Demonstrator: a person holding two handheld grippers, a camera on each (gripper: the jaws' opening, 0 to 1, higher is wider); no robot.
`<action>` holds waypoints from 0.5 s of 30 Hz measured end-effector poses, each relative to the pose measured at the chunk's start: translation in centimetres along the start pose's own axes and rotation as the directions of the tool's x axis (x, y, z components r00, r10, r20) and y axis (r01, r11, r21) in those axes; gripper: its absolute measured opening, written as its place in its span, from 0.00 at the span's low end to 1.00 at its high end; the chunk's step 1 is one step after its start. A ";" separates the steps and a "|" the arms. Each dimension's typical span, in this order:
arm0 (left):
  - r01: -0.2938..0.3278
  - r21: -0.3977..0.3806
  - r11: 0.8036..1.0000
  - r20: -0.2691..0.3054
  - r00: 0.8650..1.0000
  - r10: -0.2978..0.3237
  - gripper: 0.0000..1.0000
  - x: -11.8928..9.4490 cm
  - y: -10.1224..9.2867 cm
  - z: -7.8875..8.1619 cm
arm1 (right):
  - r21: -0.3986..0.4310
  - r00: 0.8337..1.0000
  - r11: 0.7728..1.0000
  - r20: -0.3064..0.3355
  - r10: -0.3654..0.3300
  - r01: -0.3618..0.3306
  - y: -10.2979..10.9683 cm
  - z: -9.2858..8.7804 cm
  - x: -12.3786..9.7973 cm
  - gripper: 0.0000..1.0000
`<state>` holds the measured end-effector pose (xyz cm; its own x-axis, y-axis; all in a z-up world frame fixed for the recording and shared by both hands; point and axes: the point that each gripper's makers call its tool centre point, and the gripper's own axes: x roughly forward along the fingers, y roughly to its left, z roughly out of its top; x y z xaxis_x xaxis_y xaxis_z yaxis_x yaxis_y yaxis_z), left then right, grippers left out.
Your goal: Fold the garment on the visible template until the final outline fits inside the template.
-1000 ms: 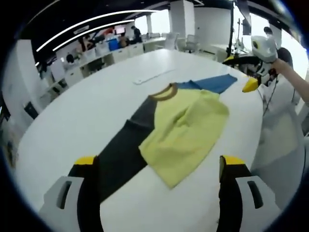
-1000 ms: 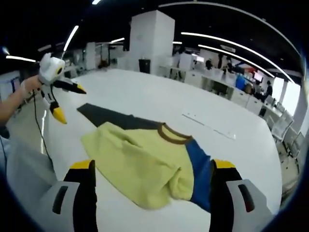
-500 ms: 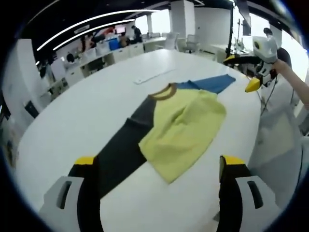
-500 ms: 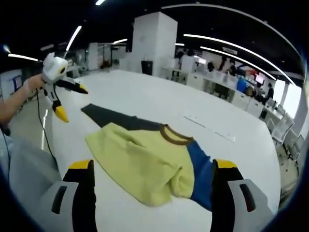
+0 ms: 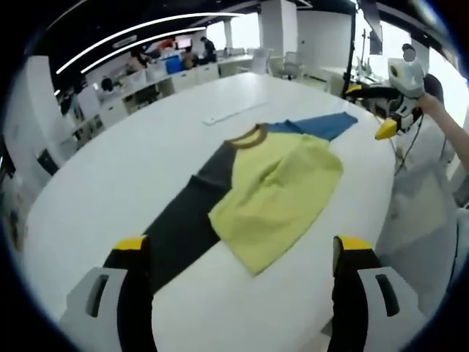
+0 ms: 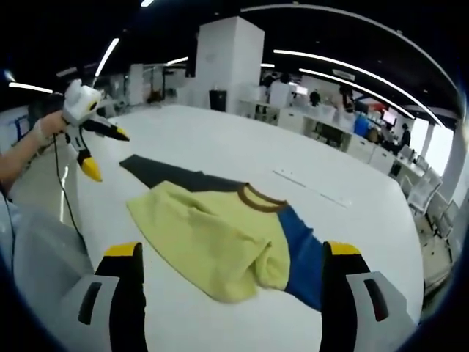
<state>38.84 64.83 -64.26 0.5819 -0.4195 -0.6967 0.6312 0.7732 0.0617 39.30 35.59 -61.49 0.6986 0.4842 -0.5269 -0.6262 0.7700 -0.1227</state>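
Note:
The garment lies flat on the white table (image 5: 110, 176). Its yellow body (image 5: 275, 194) is folded over, with a brown collar (image 5: 249, 139) and a blue part (image 5: 322, 126) at the far end. A dark grey strip (image 5: 187, 227) runs out from the collar toward me; I cannot tell whether it is a sleeve or the template. My left gripper (image 5: 242, 243) hovers open over the near edge, holding nothing. My right gripper (image 6: 233, 250) is open above the yellow cloth (image 6: 212, 231) and the blue part (image 6: 300, 249). Each gripper appears in the other's view, open in the air: the right gripper (image 5: 370, 110) and the left gripper (image 6: 104, 152).
A thin white strip (image 5: 231, 115) lies on the table beyond the collar and is also seen as the strip (image 6: 311, 187). The person's sleeve and hand (image 6: 29, 143) hold the left gripper. Desks, chairs and people stand far behind the table.
Both views shifted slightly as the hands drifted. The garment lies as before, and both grippers stay open and off the cloth.

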 end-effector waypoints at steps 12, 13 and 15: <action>0.017 -0.013 1.000 -0.016 1.000 -0.017 0.99 0.9 -0.6 -1.1 | 0.015 1.000 1.000 -0.005 -0.023 0.023 -0.9 -1.4 -0.4 1.00; 0.019 -0.014 1.000 -0.018 1.000 -0.019 0.99 1.0 -0.7 -1.2 | 0.019 1.000 1.000 -0.006 -0.022 0.022 -0.9 -1.5 -0.4 1.00; 0.022 -0.017 1.000 -0.022 1.000 -0.022 0.99 1.1 -0.7 -1.4 | 0.026 1.000 0.999 -0.014 -0.019 0.020 -0.9 -1.8 -0.3 1.00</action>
<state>38.30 64.47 -66.04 0.5564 -0.4261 -0.7134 0.6352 0.7716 0.0345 39.03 34.02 -62.78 0.7057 0.4635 -0.5359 -0.6031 0.7899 -0.1111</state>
